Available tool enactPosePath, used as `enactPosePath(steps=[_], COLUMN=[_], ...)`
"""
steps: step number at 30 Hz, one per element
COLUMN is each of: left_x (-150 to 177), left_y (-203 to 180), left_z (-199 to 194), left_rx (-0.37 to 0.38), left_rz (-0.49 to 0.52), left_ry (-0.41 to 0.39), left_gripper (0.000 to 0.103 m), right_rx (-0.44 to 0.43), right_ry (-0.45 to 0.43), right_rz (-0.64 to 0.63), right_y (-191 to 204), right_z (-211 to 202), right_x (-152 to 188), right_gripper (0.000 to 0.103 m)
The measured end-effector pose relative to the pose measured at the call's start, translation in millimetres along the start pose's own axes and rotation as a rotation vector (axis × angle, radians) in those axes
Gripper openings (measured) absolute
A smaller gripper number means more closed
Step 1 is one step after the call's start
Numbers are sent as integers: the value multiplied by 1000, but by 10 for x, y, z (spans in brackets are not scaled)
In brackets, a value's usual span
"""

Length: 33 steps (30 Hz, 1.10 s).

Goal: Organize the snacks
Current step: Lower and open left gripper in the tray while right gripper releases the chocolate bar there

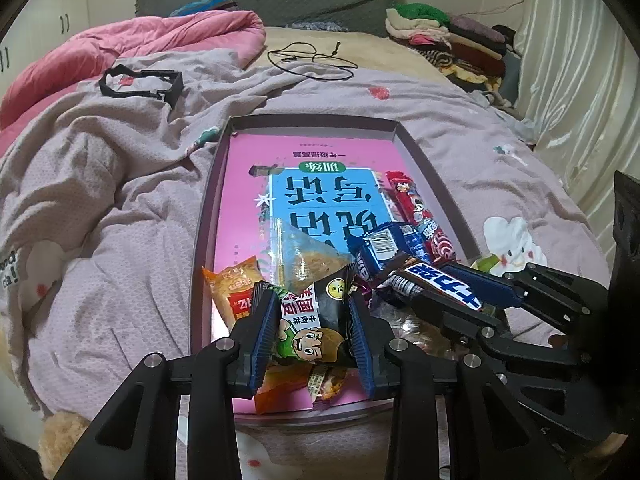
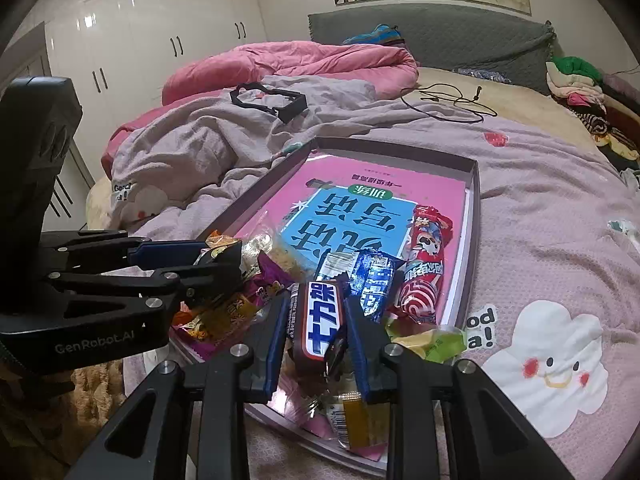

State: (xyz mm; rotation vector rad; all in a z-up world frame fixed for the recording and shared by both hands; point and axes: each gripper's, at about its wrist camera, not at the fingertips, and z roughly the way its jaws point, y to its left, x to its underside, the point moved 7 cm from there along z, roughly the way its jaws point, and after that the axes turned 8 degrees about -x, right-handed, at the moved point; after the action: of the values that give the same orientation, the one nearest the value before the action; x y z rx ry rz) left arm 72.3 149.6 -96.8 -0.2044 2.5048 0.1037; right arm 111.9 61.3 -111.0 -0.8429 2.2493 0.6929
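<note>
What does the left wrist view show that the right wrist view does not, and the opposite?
Only the left wrist view shows the cartoon face on the black snack bag in the left gripper. Only the right wrist view shows the white wardrobe and the yellow-green packet beside the tray. Both show the tray, the chocolate bar in the right gripper and the pink quilt.

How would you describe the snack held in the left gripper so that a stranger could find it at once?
Start at the shallow tray on the bed, lined with a pink book. At its near end lies a heap of snacks, and the left gripper is shut on the black packet there. Only this packet shows a cartoon boy in green.
</note>
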Motion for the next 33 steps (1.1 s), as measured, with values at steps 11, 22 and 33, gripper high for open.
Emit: enactPosePath(steps=[11,22,33], left_x=[-17,-50,-93], left_y=[-40,-53,-44], left_z=[-28,-92,-187], left_rx=[20,25,16], left_rz=[-2,-8,-18], left_ry=[-10,-28,-49], left_gripper=[48,60,74], right_rx=[2,71,74], right_ry=[3,-4,-51], right_rz=[-17,-35,-6], right_y=[34,-45,-102], right_z=[-22,-44,-220], right_x=[3,-17,-102], right_gripper=[30,34,40])
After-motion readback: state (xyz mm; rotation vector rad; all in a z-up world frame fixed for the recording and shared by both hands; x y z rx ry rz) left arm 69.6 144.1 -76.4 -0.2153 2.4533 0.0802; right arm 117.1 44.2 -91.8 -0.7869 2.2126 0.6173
